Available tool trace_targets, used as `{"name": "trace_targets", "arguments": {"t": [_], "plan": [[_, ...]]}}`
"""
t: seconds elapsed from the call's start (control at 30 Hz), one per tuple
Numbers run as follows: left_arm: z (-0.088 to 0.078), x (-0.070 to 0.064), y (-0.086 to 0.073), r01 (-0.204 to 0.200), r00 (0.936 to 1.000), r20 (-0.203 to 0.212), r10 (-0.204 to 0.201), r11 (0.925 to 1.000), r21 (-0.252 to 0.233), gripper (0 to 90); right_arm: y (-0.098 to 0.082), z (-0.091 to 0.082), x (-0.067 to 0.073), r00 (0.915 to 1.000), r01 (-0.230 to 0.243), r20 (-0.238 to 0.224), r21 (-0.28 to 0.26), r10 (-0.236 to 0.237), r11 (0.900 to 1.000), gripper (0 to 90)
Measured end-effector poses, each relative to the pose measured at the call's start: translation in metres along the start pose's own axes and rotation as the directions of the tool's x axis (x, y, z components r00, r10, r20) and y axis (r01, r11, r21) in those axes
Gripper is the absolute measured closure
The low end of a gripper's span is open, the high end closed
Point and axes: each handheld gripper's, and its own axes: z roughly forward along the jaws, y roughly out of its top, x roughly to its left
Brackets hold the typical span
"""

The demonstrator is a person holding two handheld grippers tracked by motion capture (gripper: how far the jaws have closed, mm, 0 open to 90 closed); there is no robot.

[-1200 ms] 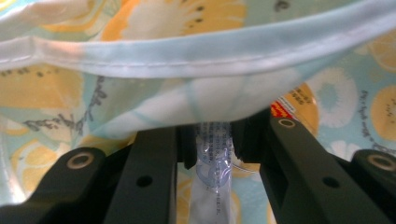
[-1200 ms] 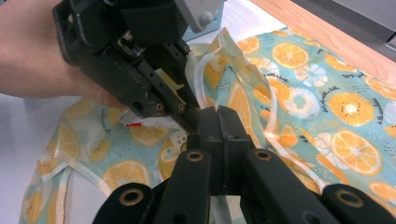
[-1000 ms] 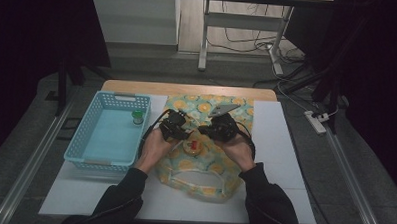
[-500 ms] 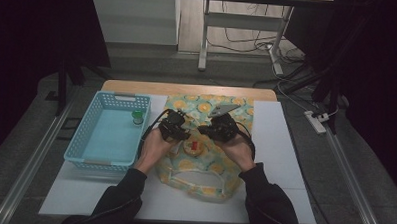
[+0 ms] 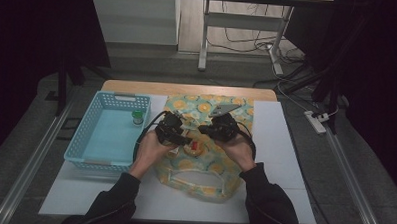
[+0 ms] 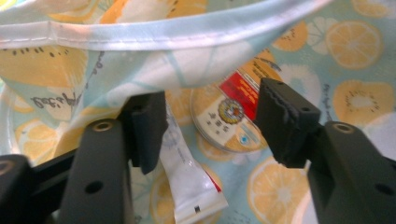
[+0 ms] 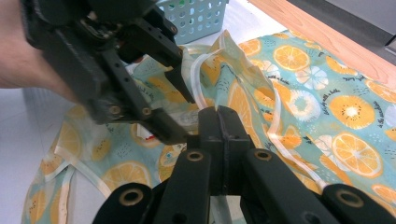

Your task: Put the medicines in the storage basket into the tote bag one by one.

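The bag (image 5: 205, 142) at the table's (image 5: 285, 160) middle is held up by its white trim in the closed right gripper (image 7: 219, 122) so that the left gripper (image 6: 210, 126), whose jaws have just been opening, hangs empty over the round tin (image 6: 231, 116) and sachet (image 6: 189, 179) inside
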Motion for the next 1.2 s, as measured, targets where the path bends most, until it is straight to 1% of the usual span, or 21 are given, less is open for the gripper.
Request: {"name": "trace_targets", "arguments": {"t": [0.07, 0.2, 0.3, 0.33, 0.5, 0.63, 0.7, 0.8, 1.0, 1.07, 1.2], "plan": [[-0.003, -0.002, -0.002, -0.012, 0.9999, 0.011, 0.012, 0.9999, -0.002, 37.9, 0.0, 0.0, 0.0, 1.0, 0.0, -0.001, -0.002, 0.0, 1.0, 90.0], [-0.012, -0.005, -0.004, -0.014, 0.9989, 0.044, 0.015, 0.9997, -0.022, 33.8, 0.0, -0.001, 0.0, 1.0, -0.003, -0.004, -0.001, 0.003, 1.0, 90.0], [-0.018, -0.005, -0.007, 0.001, 0.9972, 0.075, 0.002, 0.9994, -0.035, 30.7, 0.0, -0.001, 0.0, 1.0, -0.003, -0.006, 0.001, 0.003, 1.0, 90.0], [-0.02, -0.005, -0.007, 0.005, 0.9969, 0.079, -0.002, 0.9993, -0.038, 29.5, 0.0, -0.001, 0.0, 1.0, -0.004, -0.005, 0.001, 0.004, 1.0, 90.0], [-0.028, -0.003, -0.012, -0.004, 0.9975, 0.071, 0.007, 0.999, -0.045, 24.4, 0.0, -0.001, 0.0, 1.0, -0.005, -0.006, 0.002, 0.005, 1.0, 90.0], [-0.033, -0.001, -0.016, 0.005, 0.9978, 0.067, -0.001, 0.9987, -0.05, 20.7, 0.0, -0.001, 0.0, 1.0, -0.002, -0.006, 0.004, 0.002, 1.0, 90.0], [-0.036, 0.001, -0.018, 0.007, 0.9978, 0.066, -0.003, 0.9987, -0.051, 16.8, 0.0, -0.001, 0.0, 1.0, -0.002, -0.005, 0.004, 0.002, 1.0, 90.0], [-0.041, 0.004, -0.021, 0.015, 0.9978, 0.065, -0.011, 0.9984, -0.054, 13.2, 0.0, -0.001, 0.0, 1.0, -0.003, -0.004, 0.003, 0.003, 1.0, 90.0], [-0.05, 0.01, -0.028, 0.02, 0.9974, 0.07, -0.015, 0.9968, -0.077, 6.2, 0.0, -0.002, -0.001, 1.0, -0.003, -0.004, 0.002, 0.003, 1.0, 90.0], [-0.053, 0.013, -0.03, 0.011, 0.9983, 0.058, -0.006, 0.997, -0.076, 3.6, 0.0, -0.002, 0.0, 1.0, -0.003, -0.005, 0.003, 0.003, 1.0, 90.0], [-0.062, 0.02, -0.035, 0.01, 0.9994, 0.034, -0.007, 0.9963, -0.086, 1.4, 0.0, -0.001, -0.001, 1.0, -0.002, -0.007, 0.004, 0.002, 1.0, 90.0]]}}
